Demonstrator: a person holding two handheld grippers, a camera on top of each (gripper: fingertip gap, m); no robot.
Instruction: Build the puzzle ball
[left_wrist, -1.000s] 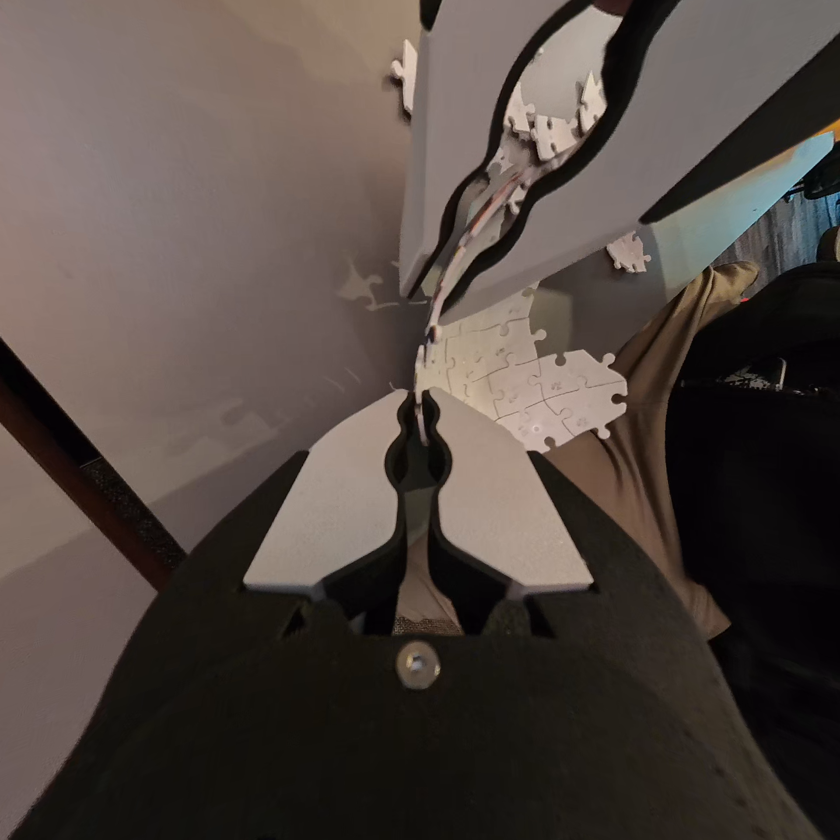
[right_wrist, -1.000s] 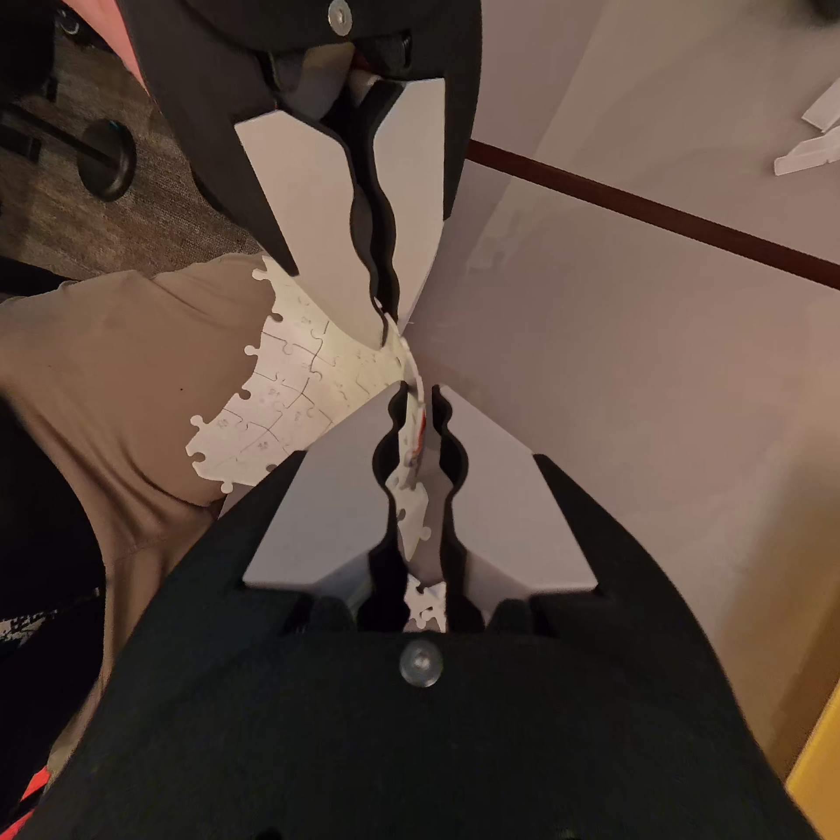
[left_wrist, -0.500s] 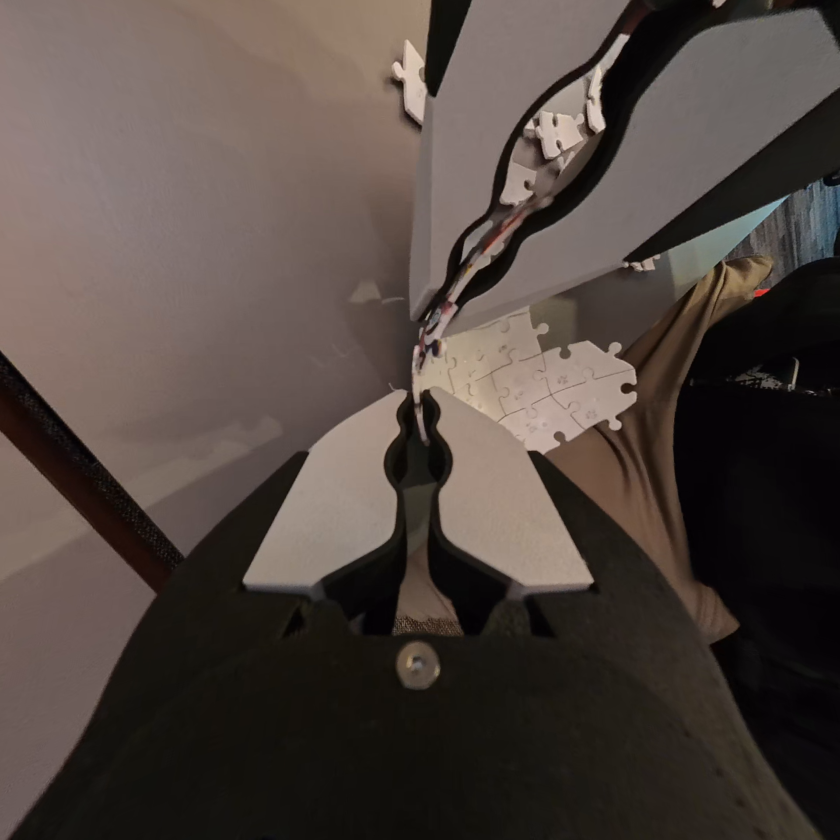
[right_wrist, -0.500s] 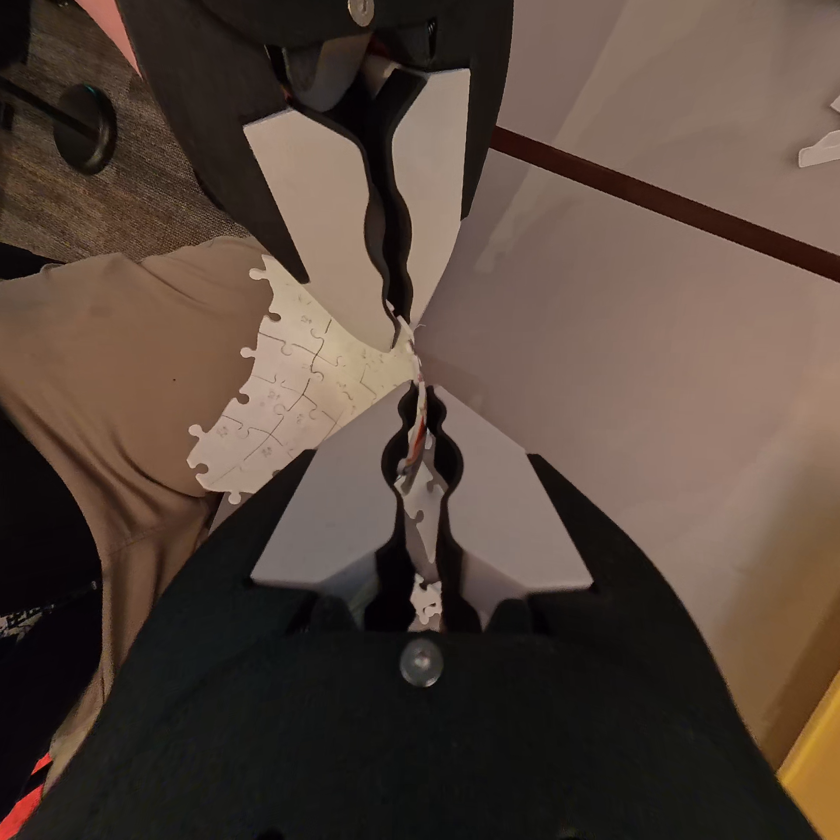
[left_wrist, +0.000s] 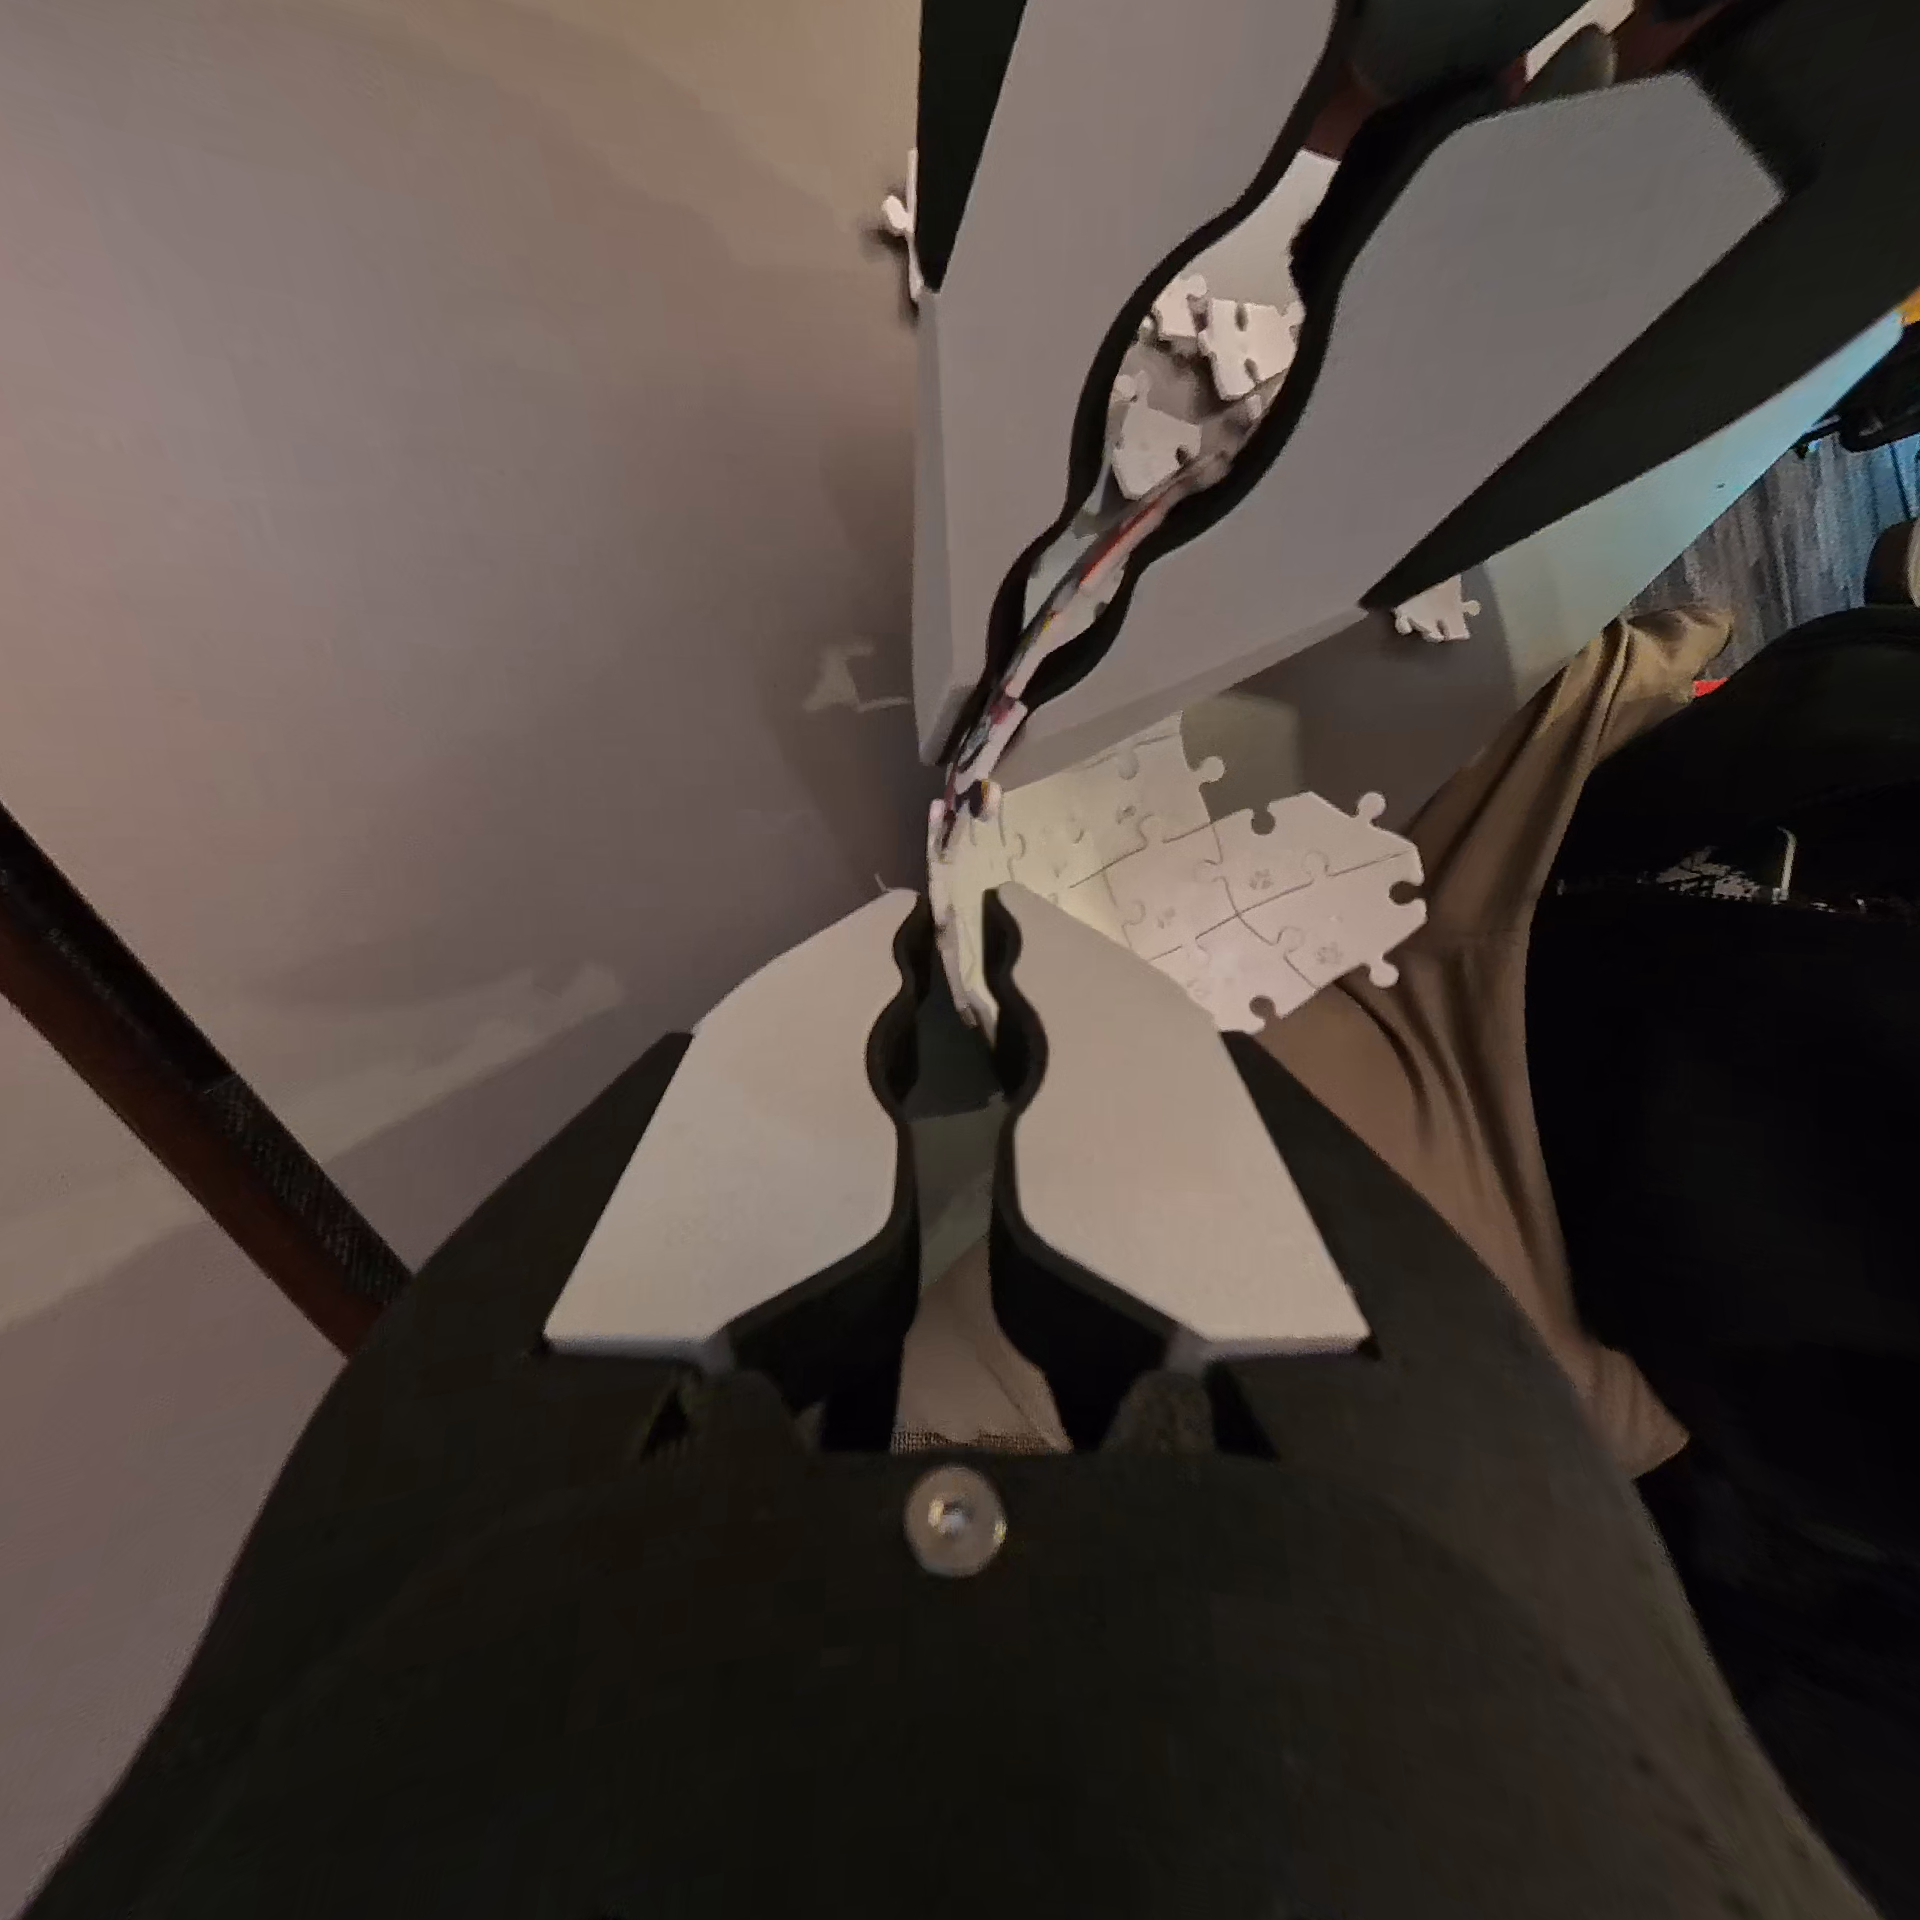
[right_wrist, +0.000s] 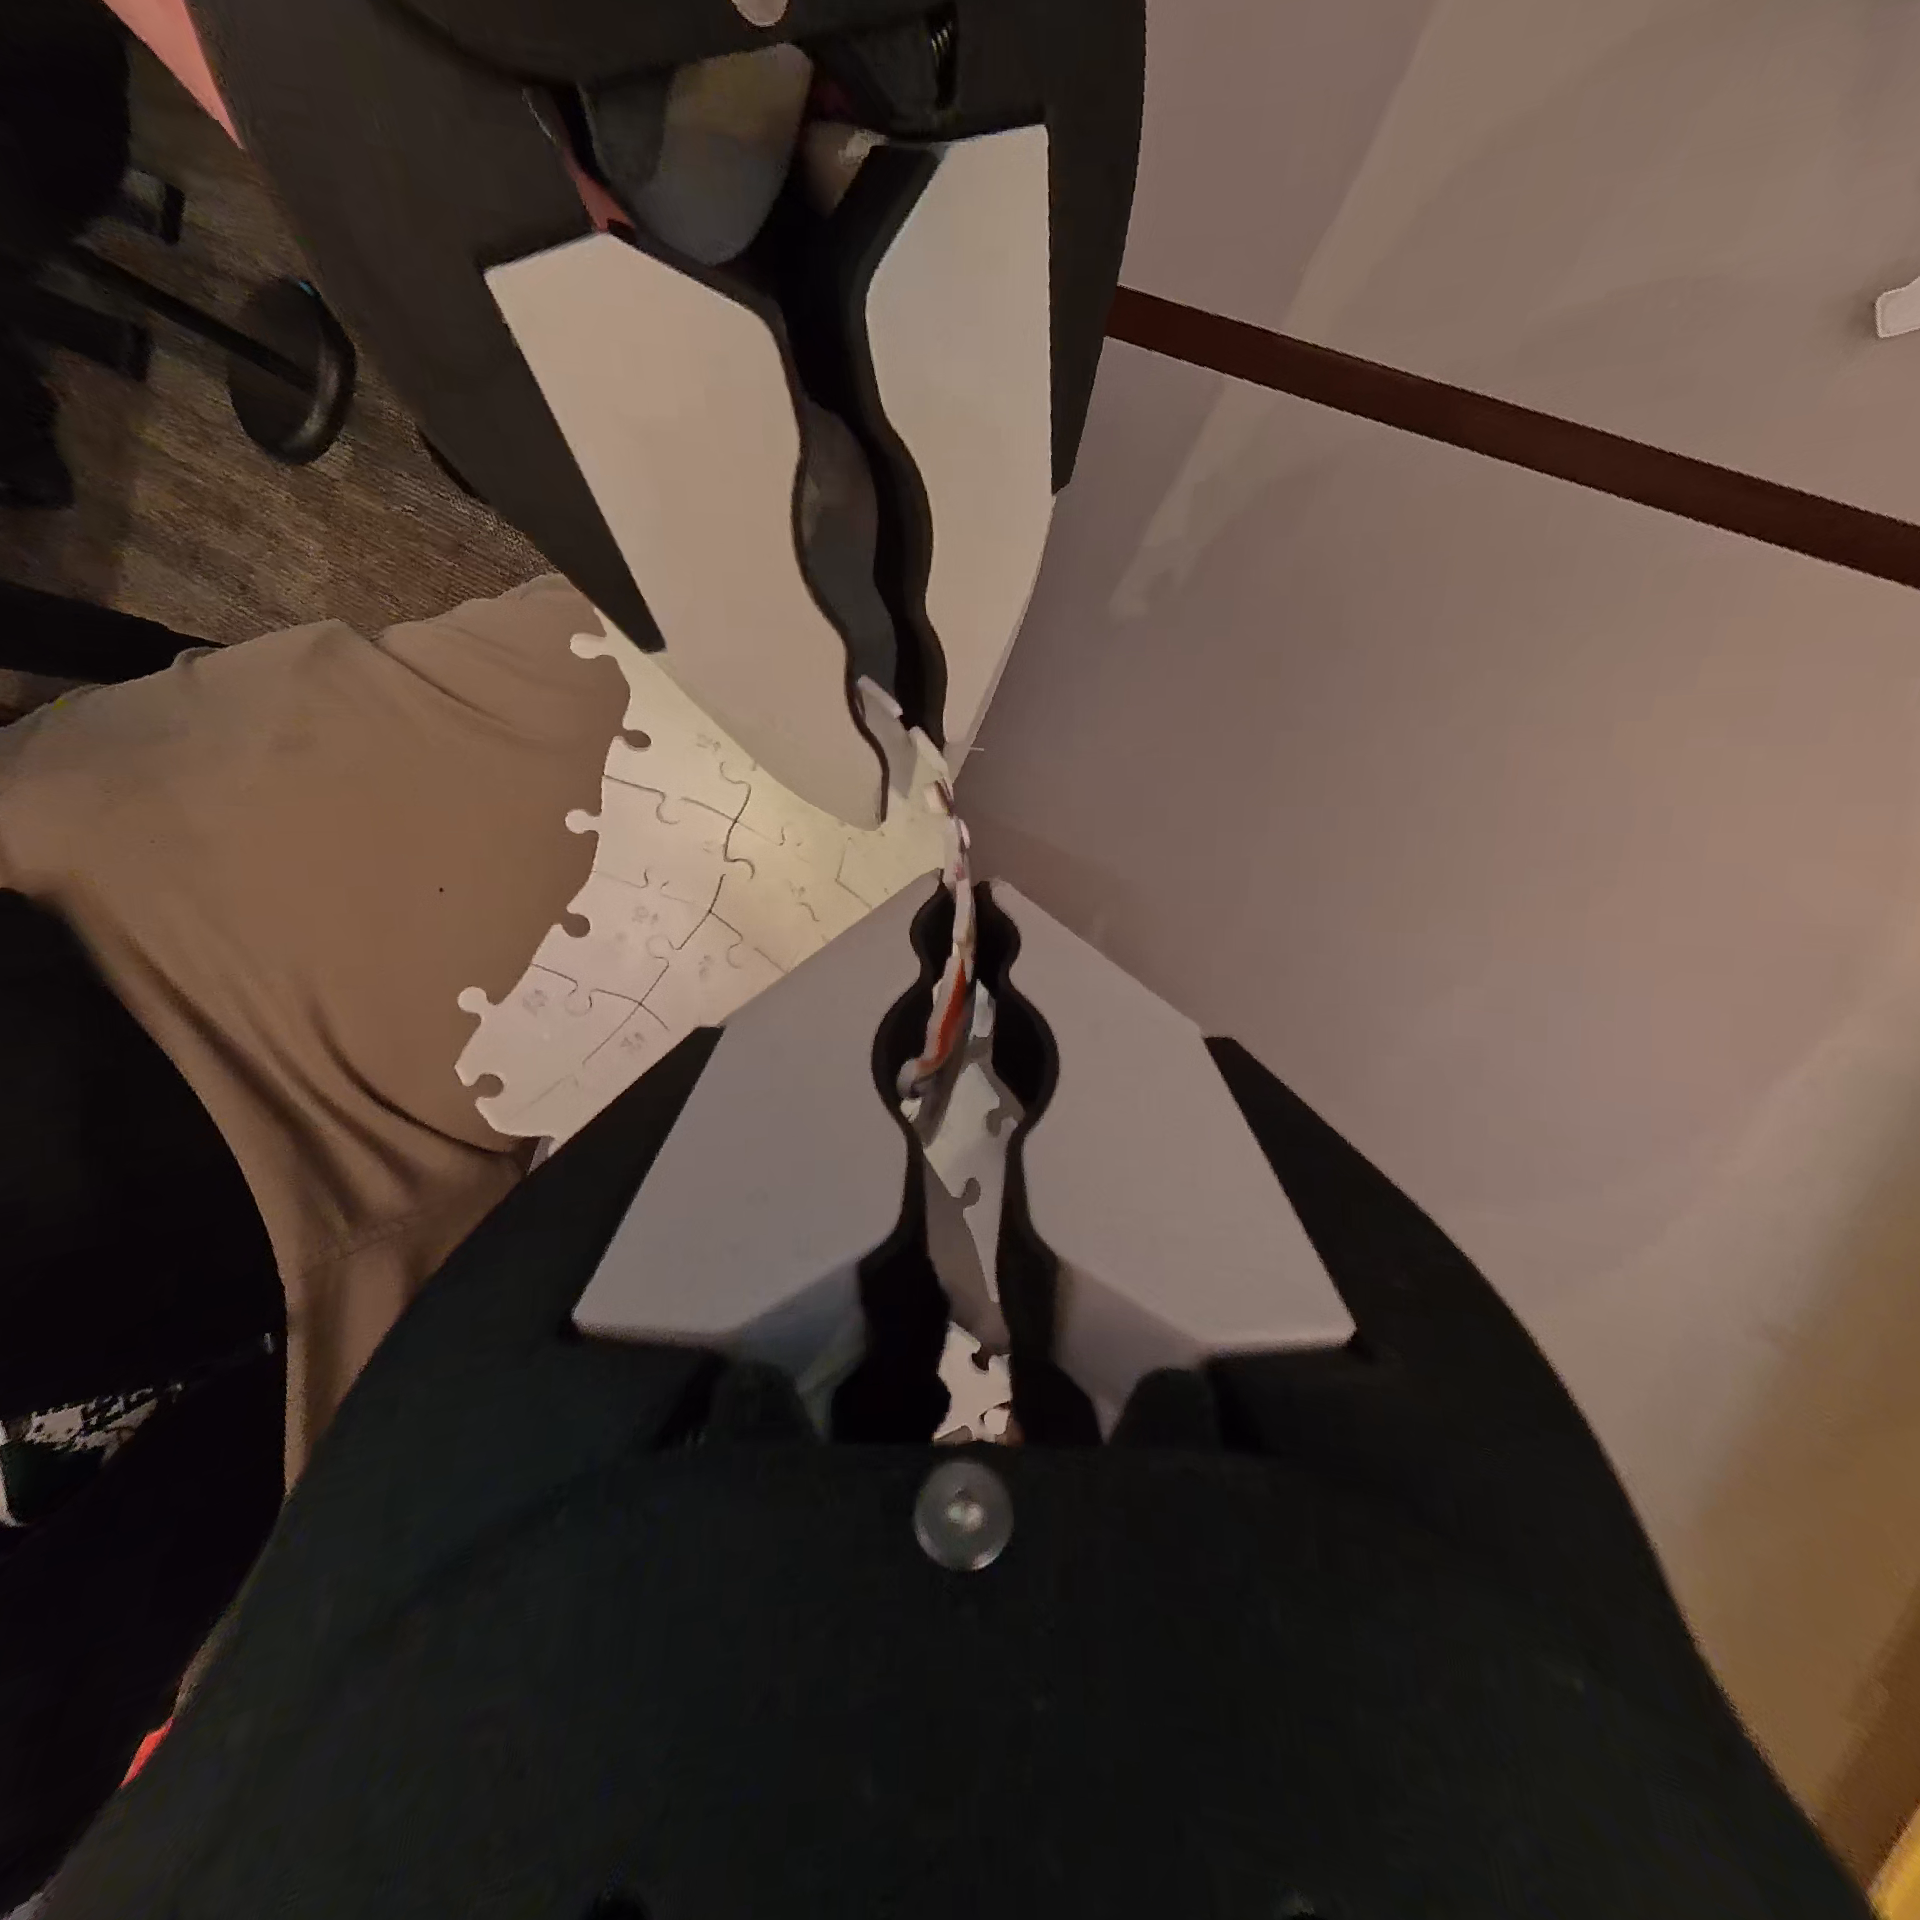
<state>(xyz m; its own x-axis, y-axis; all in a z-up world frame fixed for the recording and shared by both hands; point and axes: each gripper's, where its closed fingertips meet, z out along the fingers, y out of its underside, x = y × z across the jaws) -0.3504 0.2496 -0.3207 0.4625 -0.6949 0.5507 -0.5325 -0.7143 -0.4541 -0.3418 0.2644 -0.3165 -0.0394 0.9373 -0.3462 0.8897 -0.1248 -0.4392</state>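
- A pale grey tabletop (right_wrist: 1507, 831) fills the background, crossed by a dark brown strip (right_wrist: 1558, 457); carpet and a chair base show beyond its edge.
- The left gripper (left_wrist: 961, 914) is closed to a narrow slit, pinching the rim of the assembled puzzle section (left_wrist: 1247, 904), a curved sheet of joined white pieces held in the air above a tan sleeve (left_wrist: 1455, 1091).
- The right gripper (right_wrist: 964, 899) is likewise nearly closed — it clamps a short strip of pieces (right_wrist: 961, 1091), seen edge-on, whose tip meets the sheet's corner.
- Loose pieces (left_wrist: 1439, 621) lie on the table beyond.
- The step in hand looks like joining strip to sheet; next the tabs must line up and press home — without buckling the curve.
- The piece backs carry small marks, too faint to read.
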